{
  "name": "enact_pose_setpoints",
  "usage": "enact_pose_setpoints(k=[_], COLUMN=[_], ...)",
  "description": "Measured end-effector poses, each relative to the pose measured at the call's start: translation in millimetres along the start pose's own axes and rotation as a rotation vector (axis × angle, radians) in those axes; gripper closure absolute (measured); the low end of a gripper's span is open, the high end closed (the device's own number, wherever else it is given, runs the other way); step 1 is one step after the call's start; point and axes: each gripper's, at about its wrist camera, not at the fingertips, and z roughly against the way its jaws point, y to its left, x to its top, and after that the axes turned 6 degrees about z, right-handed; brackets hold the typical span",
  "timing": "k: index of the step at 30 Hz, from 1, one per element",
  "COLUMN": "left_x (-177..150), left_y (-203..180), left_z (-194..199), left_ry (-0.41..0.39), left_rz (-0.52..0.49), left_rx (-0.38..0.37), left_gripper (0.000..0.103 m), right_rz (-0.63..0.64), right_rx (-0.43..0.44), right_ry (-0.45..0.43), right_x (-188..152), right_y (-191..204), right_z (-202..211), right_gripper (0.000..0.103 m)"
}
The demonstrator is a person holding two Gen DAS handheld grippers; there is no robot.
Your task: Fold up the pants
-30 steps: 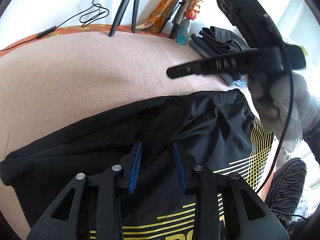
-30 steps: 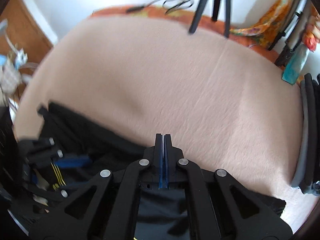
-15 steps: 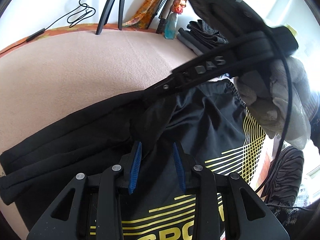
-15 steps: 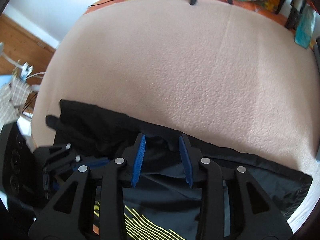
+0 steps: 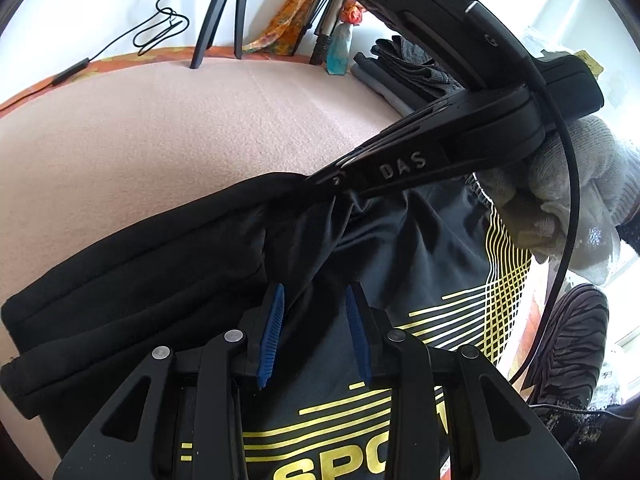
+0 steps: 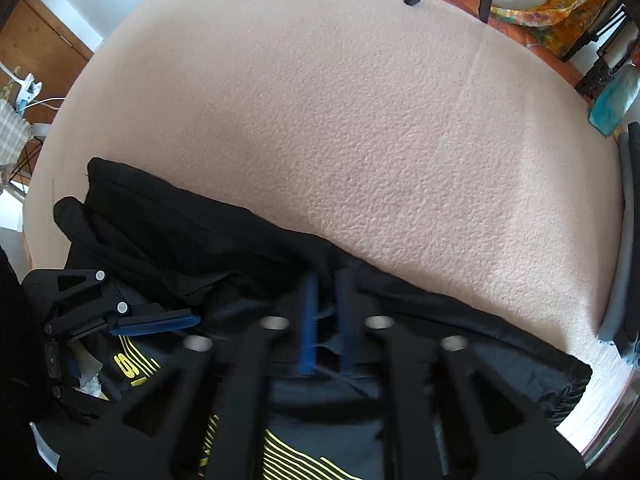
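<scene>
Black athletic pants with yellow stripe print and lettering (image 5: pixel 400 264) are lying across the lower half of both wrist views, on a beige fleece blanket (image 5: pixel 192 128) covering the work surface; the far edge of the cloth is running diagonally from lower left to right of centre.

Left gripper with black arms and blue ribbed pads (image 5: pixel 314 332) is sitting at bottom centre of the left view, jaws spread wide, nothing between them. It is hovering over a raised ridge of fabric, probably lined up to take that fold next.

Right gripper of the same black-and-blue build (image 6: pixel 326 320) is motion-blurred at bottom centre of the right view. Pads are standing narrowly apart with dark cloth showing in the gap; whether it is actually pinching the cloth, cannot tell. In the left view its black finger marked "DAS" is reaching in from the upper right, tip at the bunched cloth near the pants' far edge, likely to gather that edge for folding. A grey knit-gloved hand (image 5: pixel 560 200) is gripping its handle at the right side.

Folded dark clothes in a stack (image 5: pixel 404 72) are resting at upper right, apparently finished pieces set aside. A black tripod (image 5: pixel 224 12) is standing at the blanket's far edge, top centre.
</scene>
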Motion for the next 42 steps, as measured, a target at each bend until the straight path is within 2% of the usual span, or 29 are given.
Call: enact_pose_setpoints(k=[6,9,11,14,16,18,23,25,28,30,33,37,39,41,42], left_x=[-1,-1,-1,-6,-10,-15,-46,-60,-85,-102,-122,-136,-141,-146,-148], left_y=[19,35,44,57,62,65,70,66,61,59,57,56,56,56,57], left_z=[29,47,56,73,87,101,135,144,151,149,143,133,131,129,128], left_ry=[-0.070,-0.117,-0.137,-0.164,-0.189,-0.215,-0.251,-0.246,-0.233,-0.212,-0.191,-0.186,-0.192,-0.191,-0.196], left_rz=[0.057,0.106,0.130,0.172,0.199,0.222,0.304,0.325,0.372,0.420,0.474,0.527,0.543,0.562,0.568], left_rx=[0.054,0.087,0.114,0.139,0.153,0.173,0.210,0.232,0.245,0.250,0.241,0.232,0.244,0.235,0.229], left_gripper=[0.073,0.073,0.073,0.073,0.073,0.073,0.072,0.065,0.058,0.056,0.056,0.056,0.056,0.056,0.056], right_rz=[-0.032,-0.083,-0.081,-0.085,-0.056,0.003,0.133,0.149,0.106,0.085,0.025,0.000,0.000,0.021,0.032], right_rx=[0.043,0.100,0.093,0.126,0.170,0.197,0.364,0.341,0.285,0.230,0.253,0.232,0.252,0.240,0.243], right_ry=[-0.137,-0.186,-0.241,-0.246,-0.271,-0.300,-0.332,-0.315,-0.297,-0.307,-0.312,-0.330,-0.338,-0.362,-0.382], right_x=[2,15,19,21,16,1,-41,-44,-38,-32,-27,-26,-34,-46,-54], right_y=[-17,-33,-40,-51,-56,-43,-18,-12,-17,-23,-30,-27,-22,-14,-9], right_z=[26,29,26,22,29,34,45,35,15,7,-1,3,13,29,39], right_gripper=[0.100,0.100,0.100,0.100,0.100,0.100,0.100,0.100,0.099,0.099,0.100,0.099,0.094,0.073,0.067])
